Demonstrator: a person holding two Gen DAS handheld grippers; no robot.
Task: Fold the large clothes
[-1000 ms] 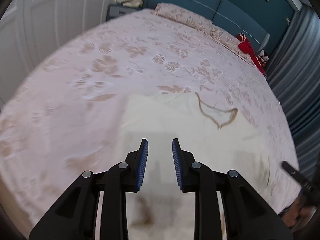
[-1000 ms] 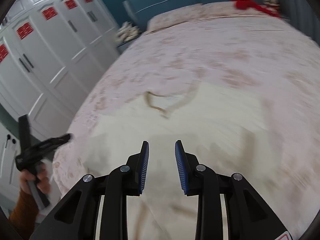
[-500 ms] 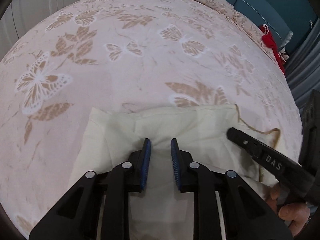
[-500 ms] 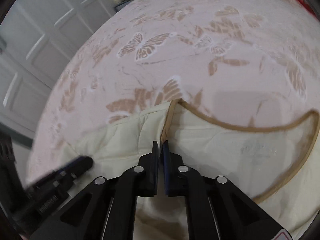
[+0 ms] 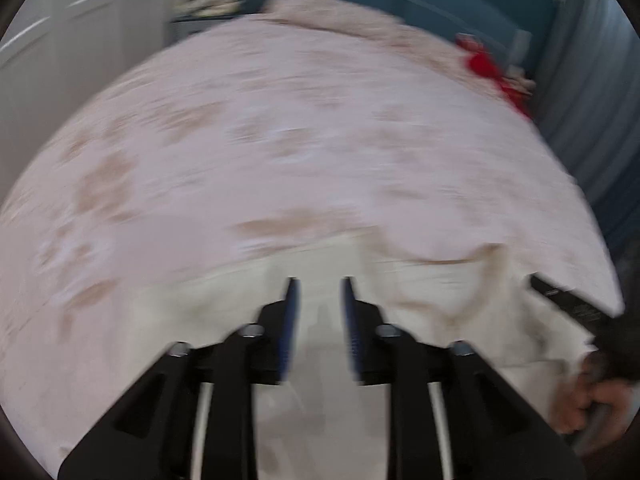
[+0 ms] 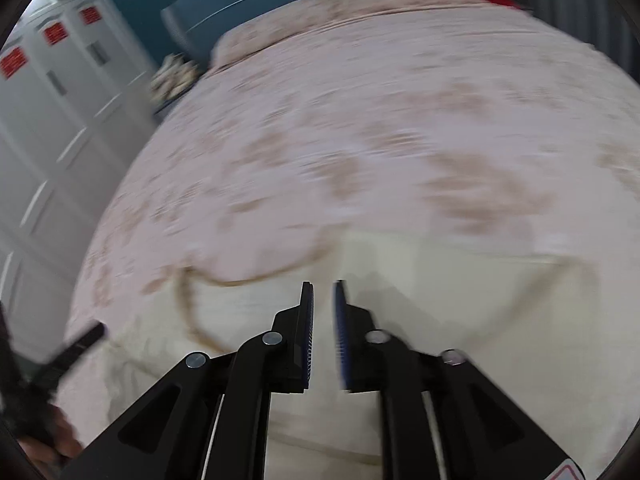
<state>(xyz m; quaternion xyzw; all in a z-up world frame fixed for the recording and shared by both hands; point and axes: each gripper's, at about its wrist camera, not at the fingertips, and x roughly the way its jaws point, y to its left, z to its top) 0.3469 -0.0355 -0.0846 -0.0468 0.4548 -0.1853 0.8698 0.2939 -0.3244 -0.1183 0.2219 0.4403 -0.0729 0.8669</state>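
A cream garment with a tan-trimmed neckline lies flat on the near part of the bed, and shows in the right wrist view too. My left gripper is open and empty, raised above the garment's left part. My right gripper is open with a narrow gap and empty, above the garment near the neckline. Both views are blurred by motion. The right gripper shows at the right edge of the left wrist view, the left gripper at the left edge of the right wrist view.
The bed has a pink butterfly-print cover. Pillows and a red item lie at the teal headboard. White wardrobe doors stand on the left, grey curtains on the right.
Both grippers have lifted up and back from the garment's collar edge. The right gripper, shut on the collar edge half a second ago, has opened and let go.
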